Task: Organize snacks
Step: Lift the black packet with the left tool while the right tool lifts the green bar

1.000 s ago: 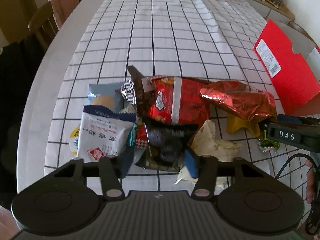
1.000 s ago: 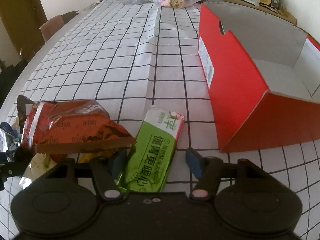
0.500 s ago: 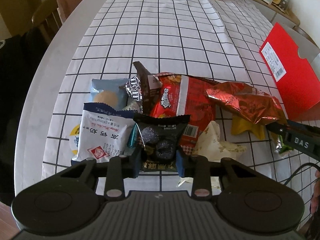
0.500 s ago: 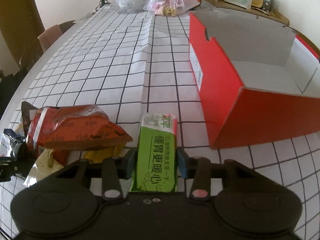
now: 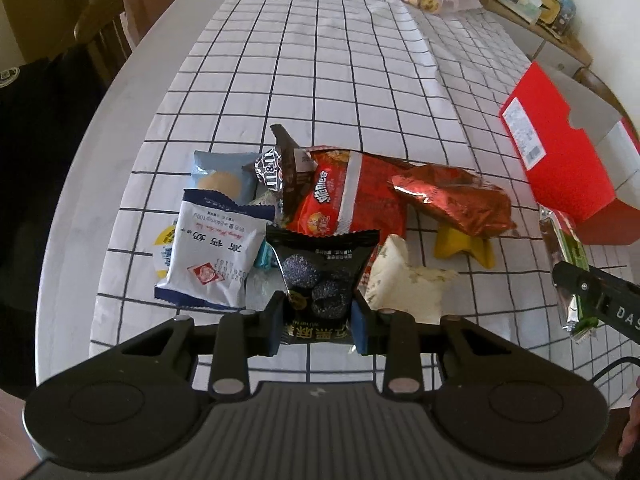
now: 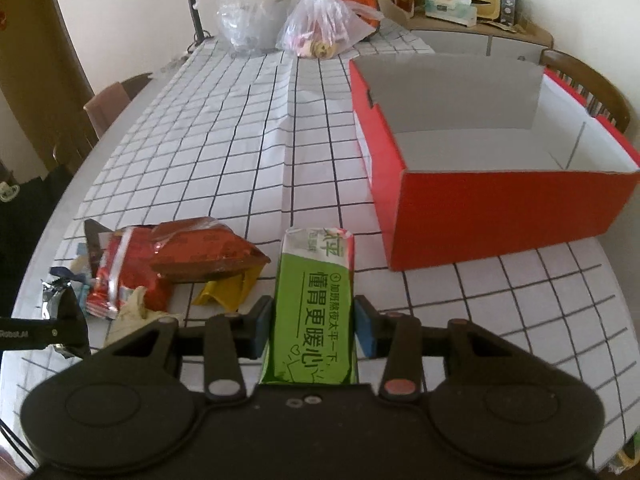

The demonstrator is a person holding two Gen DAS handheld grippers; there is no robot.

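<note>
1. On the table's white grid-lined cloth (image 5: 320,60), a heap of snack packets is lying near the close edge, and both grippers are working at it.
2. Reaching in from the near side, the left gripper (image 5: 316,320) is clamping its blue pads on the lower end of a black snack packet (image 5: 320,268); the packet's top edge is overlapping a red bag (image 5: 344,200) behind it.
3. Sitting just left of the black packet is a white packet with blue edges (image 5: 212,256), and a pale blue packet showing a round biscuit (image 5: 220,176) is lying behind that one.
4. A crumpled cream wrapper (image 5: 404,280) is lying just right of the black packet, with a yellow wrapper (image 5: 460,244) beyond it and a shiny dark-red foil bag (image 5: 452,200) resting partly over the yellow one.
5. Over at the right side, the right gripper (image 6: 314,328) is squeezing a green packet (image 6: 316,308) between its blue pads, the packet's far end pointing away along the fingers.
6. From the left wrist view, that green packet is hanging clear of the cloth, close to the near corner of the red box (image 6: 500,216).
7. Standing open on the cloth to the right of the heap, the red box is showing a plain white inside with nothing visible in it.
8. Two tied plastic bags (image 6: 324,28) are sitting at the far end of the table.
</note>
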